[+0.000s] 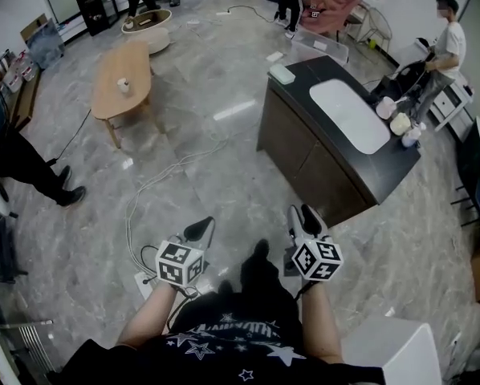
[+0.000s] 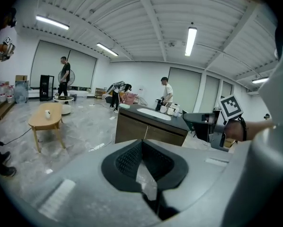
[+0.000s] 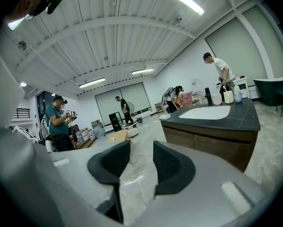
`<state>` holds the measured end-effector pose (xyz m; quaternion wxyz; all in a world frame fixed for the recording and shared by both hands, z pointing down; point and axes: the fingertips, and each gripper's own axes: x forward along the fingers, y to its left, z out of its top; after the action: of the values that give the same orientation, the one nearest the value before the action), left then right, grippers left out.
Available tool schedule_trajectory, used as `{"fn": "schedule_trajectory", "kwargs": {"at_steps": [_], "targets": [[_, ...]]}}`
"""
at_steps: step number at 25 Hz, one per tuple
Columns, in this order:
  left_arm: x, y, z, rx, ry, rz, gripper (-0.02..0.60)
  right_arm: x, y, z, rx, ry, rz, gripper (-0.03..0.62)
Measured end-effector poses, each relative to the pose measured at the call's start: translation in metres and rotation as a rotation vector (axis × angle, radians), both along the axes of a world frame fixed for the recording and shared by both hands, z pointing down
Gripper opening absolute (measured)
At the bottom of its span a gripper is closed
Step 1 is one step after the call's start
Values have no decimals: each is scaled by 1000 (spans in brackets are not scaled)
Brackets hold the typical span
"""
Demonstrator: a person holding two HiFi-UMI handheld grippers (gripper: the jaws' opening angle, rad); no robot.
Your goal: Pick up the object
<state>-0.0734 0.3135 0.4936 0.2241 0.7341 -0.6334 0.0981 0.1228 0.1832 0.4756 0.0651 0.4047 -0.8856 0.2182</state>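
I hold both grippers low in front of me, above the marble floor, with nothing in either. In the head view my left gripper (image 1: 201, 229) points forward with its dark fingers together. In its own view the left gripper (image 2: 141, 143) has its pad tips touching. My right gripper (image 1: 303, 217) stands beside it. Seen from its own camera, the right gripper (image 3: 141, 148) shows a clear gap between the pads and only floor behind it. Ahead to the right is a dark counter (image 1: 304, 147) with a white sink (image 1: 348, 115) and several white vessels (image 1: 400, 123). No object is within reach of either gripper.
A low wooden table (image 1: 121, 74) with a small white cup (image 1: 124, 85) stands at the far left. White cables (image 1: 156, 179) trail over the floor ahead. A person (image 1: 445, 50) stands behind the counter, another (image 1: 23, 167) at the left edge. A white box (image 1: 396, 347) sits near my right.
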Motion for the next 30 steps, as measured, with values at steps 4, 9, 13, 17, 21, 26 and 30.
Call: {"fn": "schedule_trajectory", "kwargs": {"at_steps": [4, 9, 13, 17, 21, 26, 30], "targets": [[-10, -32, 12, -20, 0, -5, 9, -13, -45, 12, -9, -16, -3, 160], [-36, -103, 13, -39, -34, -39, 9, -43, -131, 17, -25, -50, -30, 161], [-48, -176, 4, -35, -54, -48, 11, -60, -205, 18, -36, -52, -50, 161], [-51, -243, -6, -27, -68, -57, 9, -65, -271, 17, -51, -66, -56, 161], [-47, -291, -2, -42, -83, -53, 9, -66, -319, 20, -91, -114, -61, 161], [-50, -340, 0, -33, -92, -69, 9, -71, -365, 28, -107, -109, -73, 161], [-54, -365, 3, -44, -109, -53, 9, -74, -387, 28, -115, -125, -66, 161]]}}
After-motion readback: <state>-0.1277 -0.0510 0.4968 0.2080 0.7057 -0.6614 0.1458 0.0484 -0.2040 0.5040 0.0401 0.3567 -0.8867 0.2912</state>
